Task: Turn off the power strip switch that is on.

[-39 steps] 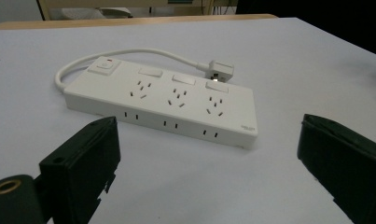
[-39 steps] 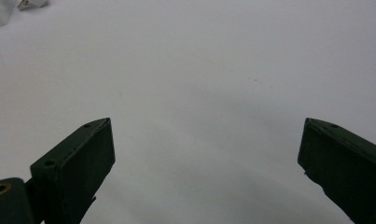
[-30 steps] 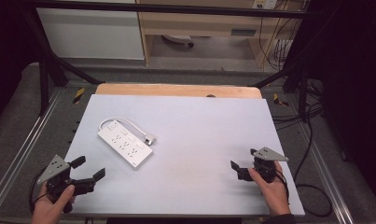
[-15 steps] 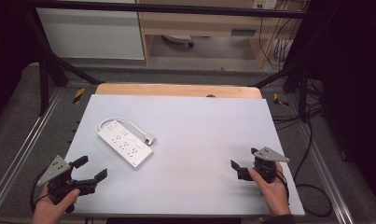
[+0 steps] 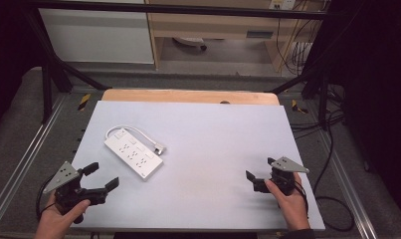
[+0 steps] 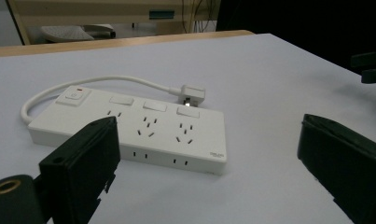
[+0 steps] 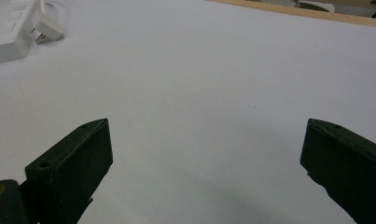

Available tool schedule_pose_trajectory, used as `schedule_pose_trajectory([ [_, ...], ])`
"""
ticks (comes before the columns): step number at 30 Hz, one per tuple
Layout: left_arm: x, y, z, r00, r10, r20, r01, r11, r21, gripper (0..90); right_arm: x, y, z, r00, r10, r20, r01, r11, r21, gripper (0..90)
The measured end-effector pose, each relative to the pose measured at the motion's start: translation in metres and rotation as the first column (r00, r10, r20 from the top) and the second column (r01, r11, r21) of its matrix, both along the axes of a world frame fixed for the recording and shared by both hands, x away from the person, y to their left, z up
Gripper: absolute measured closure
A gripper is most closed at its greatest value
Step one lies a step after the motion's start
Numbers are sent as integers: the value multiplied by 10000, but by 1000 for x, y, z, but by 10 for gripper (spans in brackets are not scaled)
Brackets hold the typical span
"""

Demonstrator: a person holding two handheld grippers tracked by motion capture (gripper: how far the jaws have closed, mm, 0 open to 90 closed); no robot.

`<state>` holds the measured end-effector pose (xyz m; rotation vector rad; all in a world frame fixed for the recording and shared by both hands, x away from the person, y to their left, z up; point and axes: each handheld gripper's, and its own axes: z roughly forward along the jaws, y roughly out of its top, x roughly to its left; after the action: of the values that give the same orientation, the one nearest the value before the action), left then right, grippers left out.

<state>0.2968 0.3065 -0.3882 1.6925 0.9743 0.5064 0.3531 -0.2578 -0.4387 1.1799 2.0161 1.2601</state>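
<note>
- White table (image 5: pixel 213 149) stood on a dark floor, wooden strip along its far edge.
- Power strip (image 5: pixel 133 153) lay left of centre, its plug (image 5: pixel 159 148) beside it.
- Left gripper (image 5: pixel 97 177) near it, fingers spread, empty.
- Right gripper (image 5: pixel 260 172) well apart, fingers spread, nothing between.

Wooden shelf unit (image 5: pixel 215 22) beyond table; dark surroundings.

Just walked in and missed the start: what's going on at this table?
A person holds a two-jaw gripper in each hand at the near edge of a white table. Both the left gripper and right gripper are open and hold nothing. A white power strip lies flat on the table's left side, its cord looped round and its plug resting beside it. The left gripper points at the strip but is not touching it.
</note>
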Motion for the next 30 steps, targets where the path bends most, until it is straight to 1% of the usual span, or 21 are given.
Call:
schedule_pose_trajectory([
  [8, 3, -2, 3, 10000, -29, -83, 28, 9999, -130, 60, 0, 0, 0, 10000, -23, -11, 23, 10000, -34, 28],
  [11, 6, -3, 4, 9999, -67, -78, 67, 10000, -24, 61, 0, 0, 1, 10000, -74, 4, 74, 10000, 9, 28],
  [13, 7, -5, 6, 10000, -57, -64, 56, 10000, -47, 61, -1, 0, 1, 10000, -73, -12, 73, 10000, 25, 28],
  [16, 10, -6, 9, 10000, 51, -22, -51, 10000, -42, 61, -1, 0, 1, 10000, -84, 7, 84, 10000, 24, 28],
  [17, 11, -5, 10, 10000, 95, 14, -95, 9999, 42, 60, -1, 0, 1, 10000, -78, 21, 78, 10000, 3, 28],
  [19, 13, -7, 11, 9999, 104, -27, -104, 9999, -32, 60, -1, 0, 1, 10000, -72, 26, 72, 10000, -27, 29],
  [24, 19, -8, 15, 10000, 98, -1, -98, 9999, 126, 62, -1, 0, 1, 10000, -74, 45, 74, 10000, -37, 30],
  [28, 24, -10, 17, 10000, 24, -88, -22, 9998, 207, 62, -1, 0, 1, 9999, -65, 84, 65, 10000, -55, 29],
  [30, 26, -11, 18, 9999, 97, -65, -96, 9996, 253, 62, -1, 0, 2, 10000, -55, 69, 56, 10000, -50, 30],
])
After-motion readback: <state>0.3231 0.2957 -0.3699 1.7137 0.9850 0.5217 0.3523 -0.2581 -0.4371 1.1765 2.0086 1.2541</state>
